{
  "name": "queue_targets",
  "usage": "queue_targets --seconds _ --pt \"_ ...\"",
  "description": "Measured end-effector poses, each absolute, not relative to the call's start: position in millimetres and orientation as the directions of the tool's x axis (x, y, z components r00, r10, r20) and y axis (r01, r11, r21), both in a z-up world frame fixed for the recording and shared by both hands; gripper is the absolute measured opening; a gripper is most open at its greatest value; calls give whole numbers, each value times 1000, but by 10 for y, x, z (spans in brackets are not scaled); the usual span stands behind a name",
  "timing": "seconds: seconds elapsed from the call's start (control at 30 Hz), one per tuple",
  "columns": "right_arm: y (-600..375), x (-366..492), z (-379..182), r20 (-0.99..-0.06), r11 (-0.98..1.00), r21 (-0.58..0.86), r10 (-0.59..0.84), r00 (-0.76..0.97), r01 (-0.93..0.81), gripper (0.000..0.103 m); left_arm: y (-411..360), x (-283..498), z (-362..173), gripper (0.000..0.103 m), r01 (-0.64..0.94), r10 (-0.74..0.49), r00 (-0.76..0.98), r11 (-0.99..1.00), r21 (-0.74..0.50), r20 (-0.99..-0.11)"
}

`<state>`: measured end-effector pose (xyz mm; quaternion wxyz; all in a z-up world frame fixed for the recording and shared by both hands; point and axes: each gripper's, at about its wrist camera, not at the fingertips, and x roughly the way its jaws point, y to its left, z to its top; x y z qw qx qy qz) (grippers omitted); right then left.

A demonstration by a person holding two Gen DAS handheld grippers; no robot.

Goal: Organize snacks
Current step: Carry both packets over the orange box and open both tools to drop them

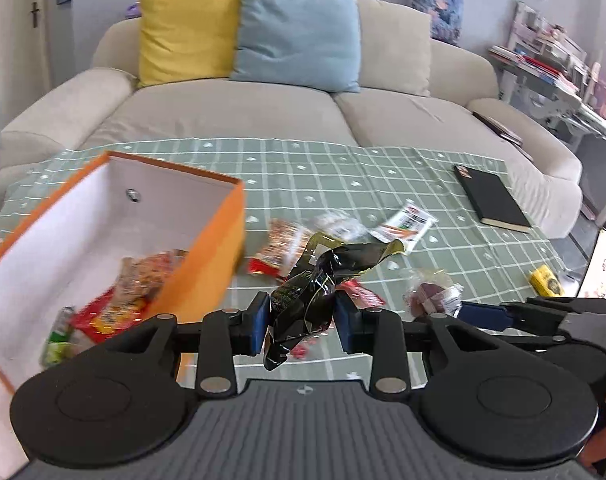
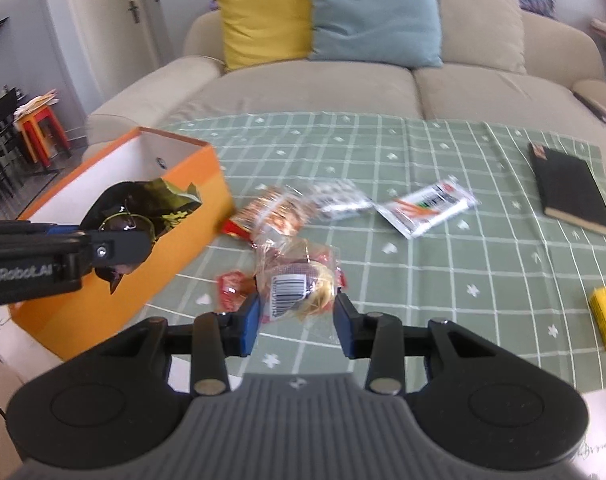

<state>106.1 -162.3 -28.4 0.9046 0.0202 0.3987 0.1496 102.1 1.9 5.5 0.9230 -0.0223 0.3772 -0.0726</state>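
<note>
Snacks partly sorted: a few packets lie in the orange box point(image 1: 207, 240). Left gripper point(image 1: 303, 318) pinches a black packet point(image 1: 307, 292), lifted just beside the box. Right gripper point(image 2: 297, 312) clamps a clear pastry pack point(image 2: 295, 284) over the cloth point(image 2: 463, 264). About four packets remain loose on the cloth; box not yet full.

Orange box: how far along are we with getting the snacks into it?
Partly done. The orange box already holds several packets. In hand: the left gripper is shut on a black wrapper, and the right gripper is shut on a clear barcode packet. Left on the tablecloth: a red-orange packet, a silvery packet, a white packet and a small red wrapper.
</note>
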Motion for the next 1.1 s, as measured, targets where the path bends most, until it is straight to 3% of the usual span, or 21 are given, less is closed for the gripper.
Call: queue_targets --seconds 0.5,0.77,1.1 --pt "-737 1204 139 -644 889 143 417 641 -435 37 987 1050 297 39 -55 -10 744 996 -76 -669" --pt "-98 1453 277 -626 823 128 500 599 -553 37 1460 1295 276 39 -125 10 680 987 -102 -733" --pt "535 1893 121 -682 768 -20 458 570 -640 37 1800 1642 33 38 -160 15 602 982 -103 -798"
